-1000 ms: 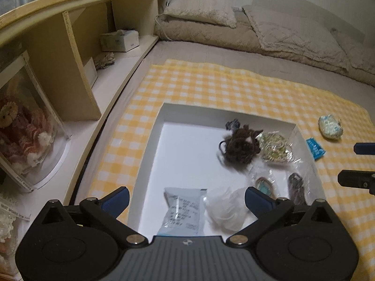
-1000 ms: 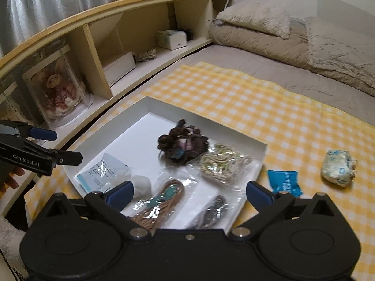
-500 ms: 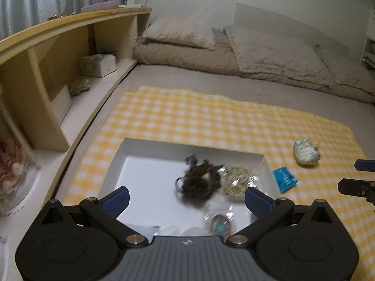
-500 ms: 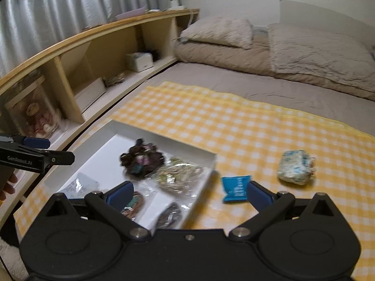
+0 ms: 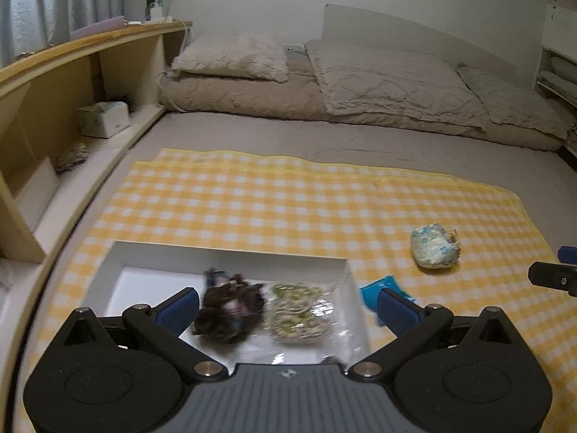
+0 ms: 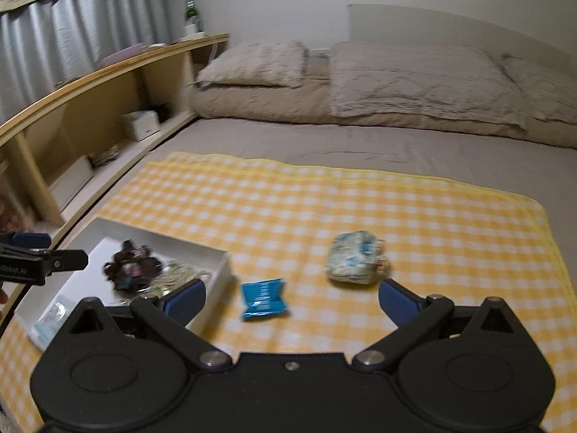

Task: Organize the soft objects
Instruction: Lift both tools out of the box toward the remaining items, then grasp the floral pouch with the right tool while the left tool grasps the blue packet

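lettering "robot.ai" marks the left claw [image 6: 54,252]; both it and the right claw [image 6: 290,297] gape wide, empty.

One white tray [image 6: 220,267], one blue packet [image 6: 264,299], one patterned pouch [image 6: 355,262], one dark scrunchie [image 6: 131,265] — two pillows [image 6: 254,63], one green bottle [image 6: 191,12]

Bare checked cloth [image 6: 324,209] between tray [image 6: 220,267] and pouch [image 6: 355,261].

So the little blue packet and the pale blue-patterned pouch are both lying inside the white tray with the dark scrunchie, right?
Not quite. Only the dark scrunchie lies inside the white tray. The little blue packet and the pale blue-patterned pouch both lie outside it on the yellow checked cloth, as the right wrist view shows.
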Demonstrator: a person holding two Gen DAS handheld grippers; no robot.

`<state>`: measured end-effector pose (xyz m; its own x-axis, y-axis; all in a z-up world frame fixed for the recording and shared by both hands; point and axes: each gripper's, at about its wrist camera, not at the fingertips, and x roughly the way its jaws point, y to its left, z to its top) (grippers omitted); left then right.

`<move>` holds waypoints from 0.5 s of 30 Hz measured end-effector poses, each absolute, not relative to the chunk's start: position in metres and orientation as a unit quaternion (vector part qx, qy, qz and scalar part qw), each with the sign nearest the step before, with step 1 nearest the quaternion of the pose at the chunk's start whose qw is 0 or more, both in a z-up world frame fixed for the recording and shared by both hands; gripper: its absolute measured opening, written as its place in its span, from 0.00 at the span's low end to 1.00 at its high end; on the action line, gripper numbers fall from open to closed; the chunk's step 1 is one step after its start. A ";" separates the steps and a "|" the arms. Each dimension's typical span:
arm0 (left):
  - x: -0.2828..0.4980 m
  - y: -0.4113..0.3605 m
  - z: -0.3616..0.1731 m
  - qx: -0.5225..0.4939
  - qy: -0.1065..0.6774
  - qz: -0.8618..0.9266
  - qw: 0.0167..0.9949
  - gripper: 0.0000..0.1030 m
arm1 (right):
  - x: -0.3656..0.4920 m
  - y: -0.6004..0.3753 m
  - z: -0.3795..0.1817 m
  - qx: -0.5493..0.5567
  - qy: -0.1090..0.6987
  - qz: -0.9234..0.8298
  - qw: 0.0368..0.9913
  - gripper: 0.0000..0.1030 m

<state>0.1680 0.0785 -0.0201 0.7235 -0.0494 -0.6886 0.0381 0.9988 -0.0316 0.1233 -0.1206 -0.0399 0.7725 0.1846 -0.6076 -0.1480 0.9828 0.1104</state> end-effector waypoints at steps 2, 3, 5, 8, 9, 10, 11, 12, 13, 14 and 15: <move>0.175 0.067 -0.023 -0.017 0.377 -0.028 0.926 1.00 | 0.126 -0.132 -0.041 0.034 0.325 0.074 0.942 1.00; 0.178 0.062 -0.025 -0.022 0.380 -0.030 0.924 1.00 | 0.127 -0.138 -0.042 0.038 0.325 0.066 0.943 1.00; 0.185 0.049 -0.029 -0.032 0.388 -0.037 0.920 1.00 | 0.130 -0.150 -0.044 0.045 0.325 0.052 0.943 1.00; 0.194 0.031 -0.035 -0.049 0.397 -0.049 0.915 1.00 | 0.136 -0.166 -0.045 0.056 0.324 0.030 0.944 1.00; 0.197 0.024 -0.037 -0.054 0.400 -0.052 0.913 1.00 | 0.138 -0.171 -0.046 0.060 0.323 0.024 0.944 1.00; 0.199 0.017 -0.040 -0.058 0.403 -0.055 0.912 1.00 | 0.140 -0.175 -0.047 0.064 0.321 0.018 0.945 1.00; 0.202 0.009 -0.043 -0.061 0.406 -0.057 0.910 1.00 | 0.142 -0.181 -0.048 0.069 0.320 0.011 0.945 1.00; 0.204 0.003 -0.046 -0.063 0.410 -0.059 0.908 1.00 | 0.144 -0.185 -0.049 0.074 0.319 0.004 0.945 1.00; 0.206 -0.005 -0.050 -0.066 0.415 -0.059 0.905 1.00 | 0.146 -0.189 -0.050 0.077 0.318 -0.001 0.945 1.00; 0.209 -0.013 -0.055 -0.069 0.421 -0.059 0.902 1.00 | 0.148 -0.192 -0.051 0.081 0.319 -0.006 0.944 1.00; 0.212 -0.021 -0.059 -0.072 0.427 -0.060 0.899 1.00 | 0.151 -0.195 -0.053 0.083 0.320 -0.011 0.944 1.00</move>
<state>0.2117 -0.0205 -0.0587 0.6279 -0.1700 -0.7595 0.0469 0.9823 -0.1811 0.1508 -0.1953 -0.0527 0.7954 0.0326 -0.6052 0.0741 0.9858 0.1506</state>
